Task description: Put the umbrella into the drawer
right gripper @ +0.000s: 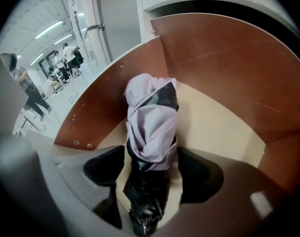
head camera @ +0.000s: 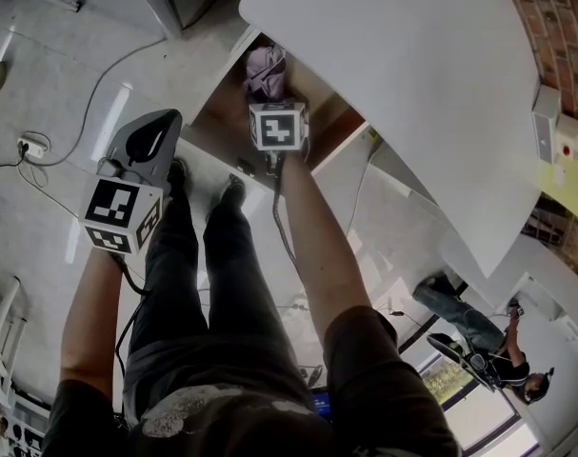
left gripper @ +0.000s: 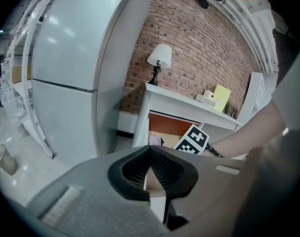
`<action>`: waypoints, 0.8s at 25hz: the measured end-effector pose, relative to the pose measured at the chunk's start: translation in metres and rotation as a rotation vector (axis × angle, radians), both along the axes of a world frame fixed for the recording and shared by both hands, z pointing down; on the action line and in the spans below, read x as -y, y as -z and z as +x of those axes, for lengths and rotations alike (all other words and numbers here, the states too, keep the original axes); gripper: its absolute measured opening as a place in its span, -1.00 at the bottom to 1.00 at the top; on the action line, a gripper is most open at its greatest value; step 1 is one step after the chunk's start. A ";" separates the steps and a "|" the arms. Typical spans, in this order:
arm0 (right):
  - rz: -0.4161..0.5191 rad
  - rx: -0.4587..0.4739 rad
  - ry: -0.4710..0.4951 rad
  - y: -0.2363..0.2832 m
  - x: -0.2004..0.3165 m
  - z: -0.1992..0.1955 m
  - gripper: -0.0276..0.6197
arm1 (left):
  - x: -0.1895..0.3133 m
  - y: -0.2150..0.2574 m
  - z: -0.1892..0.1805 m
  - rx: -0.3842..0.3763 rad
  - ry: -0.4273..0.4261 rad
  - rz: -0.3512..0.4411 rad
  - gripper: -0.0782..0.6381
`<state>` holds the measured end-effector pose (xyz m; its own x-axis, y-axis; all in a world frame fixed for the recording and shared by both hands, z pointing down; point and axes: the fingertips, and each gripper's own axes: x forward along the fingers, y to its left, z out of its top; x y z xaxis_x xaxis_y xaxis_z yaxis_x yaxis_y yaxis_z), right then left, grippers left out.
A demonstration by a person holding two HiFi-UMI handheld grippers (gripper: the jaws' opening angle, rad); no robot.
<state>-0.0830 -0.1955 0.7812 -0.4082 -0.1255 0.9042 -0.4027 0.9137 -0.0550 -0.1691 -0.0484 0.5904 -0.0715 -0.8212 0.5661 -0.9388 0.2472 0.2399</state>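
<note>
Head view steeply downward; both gripper views close along their jaws; drawer (right gripper: 214, 63) common to all three

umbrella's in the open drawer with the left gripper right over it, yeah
Not the left one. The right gripper is over the umbrella in the open drawer, with it between its parted jaws, as the right gripper view shows. The left gripper is off to the side, empty.

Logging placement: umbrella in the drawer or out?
In. The umbrella lies on the floor of the drawer, between its brown walls; the right claw stands open around it.
</note>
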 end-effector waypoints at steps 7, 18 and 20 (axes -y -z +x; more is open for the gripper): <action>-0.016 -0.007 -0.037 0.003 0.000 0.003 0.49 | -0.005 0.003 0.000 0.002 0.005 -0.006 -0.75; -0.055 0.101 -0.052 0.037 -0.017 0.012 0.54 | -0.012 0.017 0.008 0.049 0.020 -0.003 -0.76; -0.069 0.126 -0.046 0.050 -0.023 0.014 0.54 | -0.014 0.025 0.014 0.059 0.023 -0.004 -0.75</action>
<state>-0.0689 -0.1726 0.7308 -0.5145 -0.0856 0.8532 -0.4295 0.8869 -0.1700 -0.1554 -0.0347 0.5657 -0.1235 -0.8169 0.5635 -0.9453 0.2696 0.1835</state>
